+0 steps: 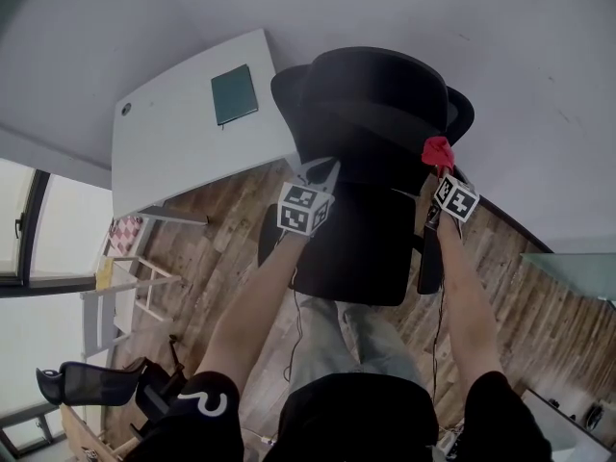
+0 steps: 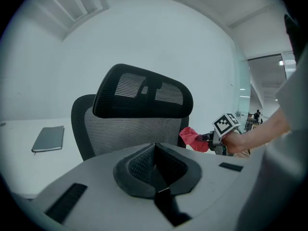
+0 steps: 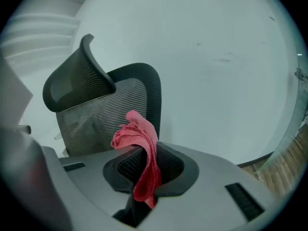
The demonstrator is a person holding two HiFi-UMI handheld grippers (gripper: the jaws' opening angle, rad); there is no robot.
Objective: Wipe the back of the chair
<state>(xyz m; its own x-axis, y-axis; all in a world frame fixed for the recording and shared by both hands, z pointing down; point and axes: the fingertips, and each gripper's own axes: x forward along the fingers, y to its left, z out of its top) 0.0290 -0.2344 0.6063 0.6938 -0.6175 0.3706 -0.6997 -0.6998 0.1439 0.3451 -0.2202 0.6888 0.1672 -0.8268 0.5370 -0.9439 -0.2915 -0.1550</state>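
Now, right claw (image 3: 147,165) tight on red cloth (image 3: 137,134) near chair (image 3: 110,114) edge; left claw (image 2: 155,165) together.

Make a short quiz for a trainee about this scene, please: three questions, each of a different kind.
1. Multiple choice: what is clamped between the fingers of the right gripper?
A) a sponge
B) a red cloth
C) nothing

2. True or false: the fingers of the left gripper stand wide apart.

3. Fill in the word: the dark notebook lies on the white ____.

Key:
1. B
2. False: its fingers are together, with nothing between them.
3. desk
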